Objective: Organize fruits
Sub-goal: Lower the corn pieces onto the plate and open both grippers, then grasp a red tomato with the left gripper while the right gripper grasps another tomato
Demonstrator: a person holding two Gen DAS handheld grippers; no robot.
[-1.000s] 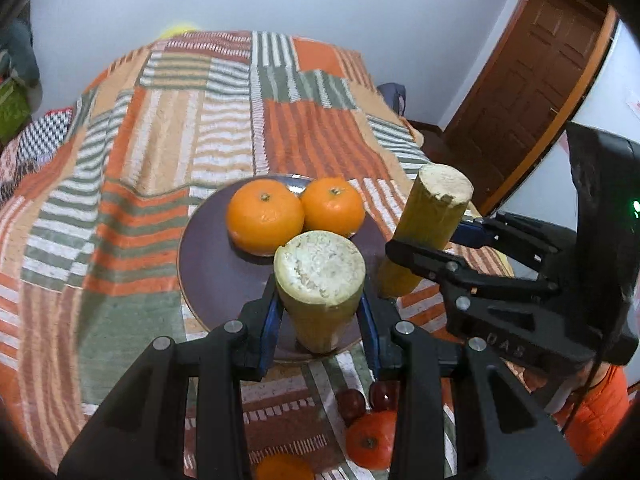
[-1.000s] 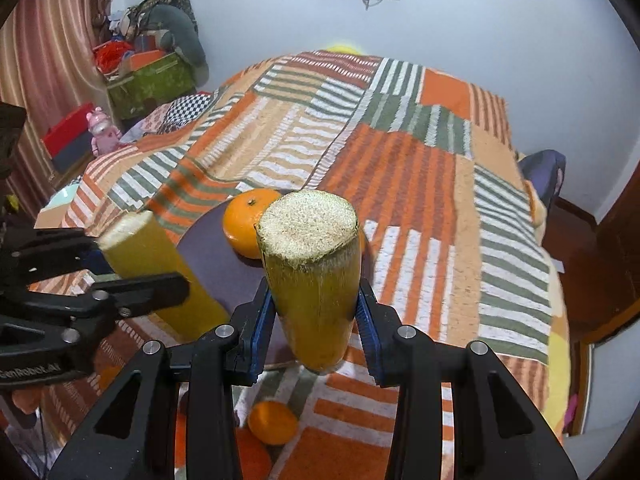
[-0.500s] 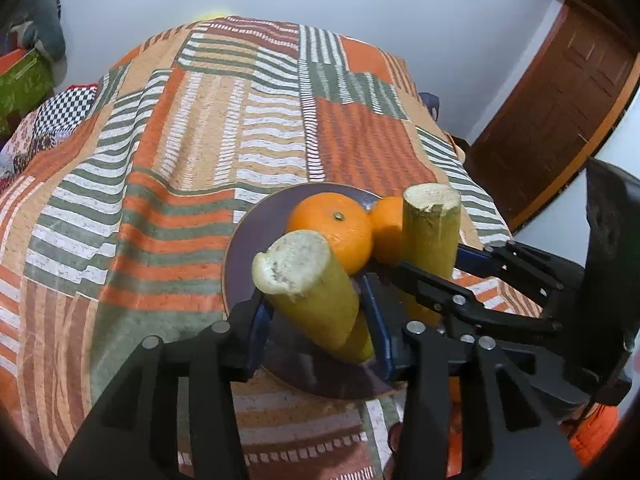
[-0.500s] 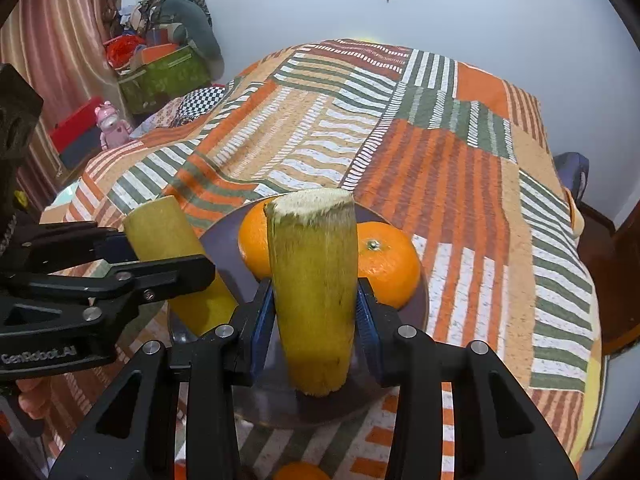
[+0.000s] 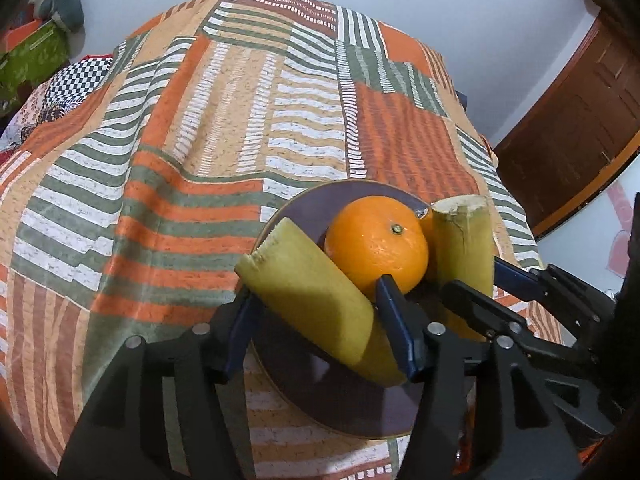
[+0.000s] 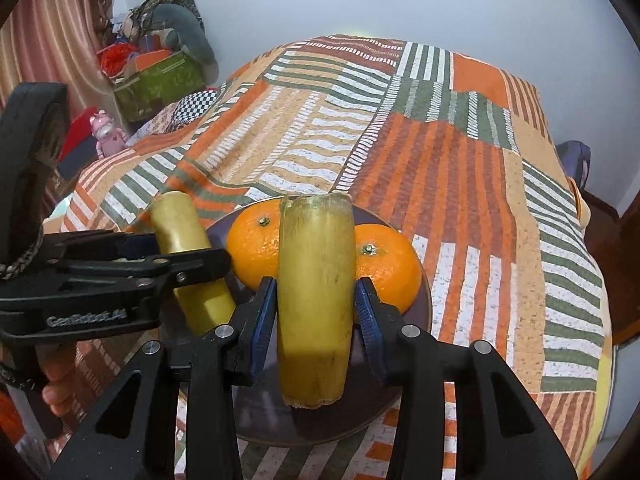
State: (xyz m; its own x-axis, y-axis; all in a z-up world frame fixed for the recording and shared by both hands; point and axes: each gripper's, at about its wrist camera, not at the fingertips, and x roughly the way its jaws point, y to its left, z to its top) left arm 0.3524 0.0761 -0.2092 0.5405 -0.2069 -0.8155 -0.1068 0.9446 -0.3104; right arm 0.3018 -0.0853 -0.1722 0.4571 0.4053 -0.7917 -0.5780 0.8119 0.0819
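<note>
Both grippers, left (image 5: 320, 322) and right (image 6: 316, 312), clamp yellow stalks (image 6: 314, 304) over the plate (image 5: 344, 412); lower each beside the oranges (image 5: 376, 242), probably touching down, before releasing.

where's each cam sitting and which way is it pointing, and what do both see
Left wrist: on the left gripper, looking forward over the plate and bedspread toward the wall; its own fingers hold a tilted cane piece, right gripper beside it.
Right wrist: on the right gripper, facing likewise; its fingers hold an upright cane piece, left gripper at left.
Shared: plate, oranges, both cane pieces.
</note>
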